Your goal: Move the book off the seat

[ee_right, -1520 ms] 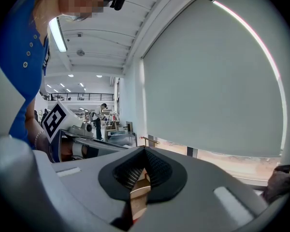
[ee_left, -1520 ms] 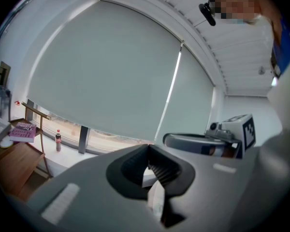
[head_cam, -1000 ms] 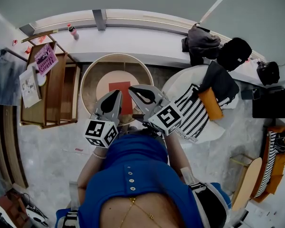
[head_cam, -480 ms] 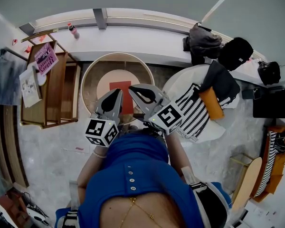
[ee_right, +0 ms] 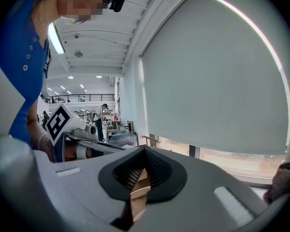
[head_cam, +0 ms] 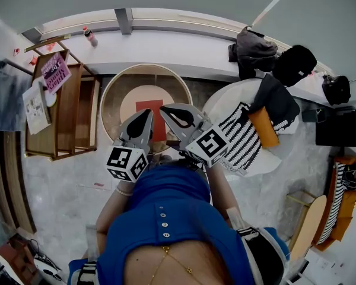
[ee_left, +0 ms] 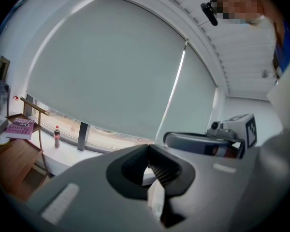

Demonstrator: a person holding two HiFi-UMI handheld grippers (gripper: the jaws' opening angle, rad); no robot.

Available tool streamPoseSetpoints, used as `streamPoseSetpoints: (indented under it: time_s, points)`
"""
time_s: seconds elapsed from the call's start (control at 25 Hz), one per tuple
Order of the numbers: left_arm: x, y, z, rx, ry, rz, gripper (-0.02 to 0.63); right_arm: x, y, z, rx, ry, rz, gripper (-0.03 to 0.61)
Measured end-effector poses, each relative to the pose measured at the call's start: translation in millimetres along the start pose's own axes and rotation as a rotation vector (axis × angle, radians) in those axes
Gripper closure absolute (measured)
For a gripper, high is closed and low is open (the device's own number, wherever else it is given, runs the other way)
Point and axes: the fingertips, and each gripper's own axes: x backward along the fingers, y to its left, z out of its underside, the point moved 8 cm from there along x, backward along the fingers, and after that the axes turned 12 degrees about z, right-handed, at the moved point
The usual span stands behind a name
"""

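Observation:
In the head view a red book (head_cam: 147, 105) lies flat in the middle of a round wooden seat (head_cam: 111, 97) with a raised rim. Both grippers hover over the near side of that seat, and they cover the book's lower part. My left gripper (head_cam: 146, 114) is shut and holds nothing, its tip over the book's left half. My right gripper (head_cam: 164, 109) is also shut and holds nothing, at the book's right edge. In the left gripper view the left gripper (ee_left: 147, 148) points nearly level at a window blind. The right gripper (ee_right: 144, 150) shows the same in the right gripper view.
A wooden rack (head_cam: 68, 114) stands to the left with a pink book (head_cam: 55, 73) and a magazine (head_cam: 35, 107). A bottle (head_cam: 90, 37) stands on the white sill. On the right, a white round seat (head_cam: 225, 103) carries a striped cloth (head_cam: 243, 142), an orange cushion (head_cam: 264, 128) and dark bags (head_cam: 252, 52).

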Motion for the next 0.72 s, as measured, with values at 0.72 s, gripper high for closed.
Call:
streamPoseSetpoints:
  time_s: [0.72]
  points:
    - [-11.8, 7.9, 0.7, 0.013, 0.015, 0.000, 0.612, -8.5, -9.2, 5.0, -0.003, 0.025, -0.010, 0.580]
